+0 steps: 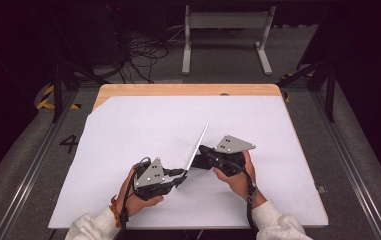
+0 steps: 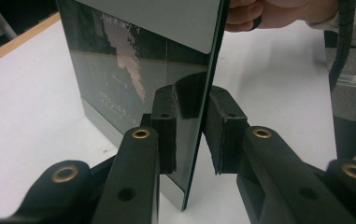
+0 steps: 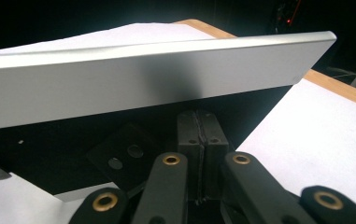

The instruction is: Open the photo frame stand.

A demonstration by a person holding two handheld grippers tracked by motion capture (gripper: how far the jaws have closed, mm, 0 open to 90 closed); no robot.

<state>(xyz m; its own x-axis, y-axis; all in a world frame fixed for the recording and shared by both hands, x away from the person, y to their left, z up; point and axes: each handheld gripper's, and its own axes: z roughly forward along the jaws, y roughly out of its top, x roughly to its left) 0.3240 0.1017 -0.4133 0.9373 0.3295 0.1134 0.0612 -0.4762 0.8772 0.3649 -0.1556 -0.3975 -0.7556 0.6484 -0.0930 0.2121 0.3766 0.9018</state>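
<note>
Holding: a thin tablet (image 1: 198, 146) stood up on edge off the white sheet (image 1: 128, 130), caught between the two grippers near the front middle of the table (image 1: 188, 90).
Tablet: a flat slab with a dark glossy screen (image 2: 133, 84) on one face and a silver back (image 3: 143, 84) on the other; in the high view it showed as a narrow pale line slanting away from the person and to the right.
Left gripper (image 1: 177, 179): it met the near lower end of the tablet; in the left gripper view (image 2: 188, 135) the slab's edge ran down between the two pads, the left pad (image 2: 165, 126) lying against the screen and the right pad (image 2: 224, 128) standing just off the back, so the jaws were parted around it rather than pressed tight.
Right gripper (image 1: 201, 156): it came in from the right side of the slab; in the right gripper view (image 3: 198, 135) the two pads were pressed flat together, with the silver back running across just above them, and whether any part of the tablet was pinched I could not tell.
Hands: the left hand (image 1: 138, 200) and right hand (image 1: 238, 180) each gripped a tool body, in pale sleeves at the near edge.
Sheet: it covered nearly all the wooden top, leaving a strip of wood bare at the far edge.
</note>
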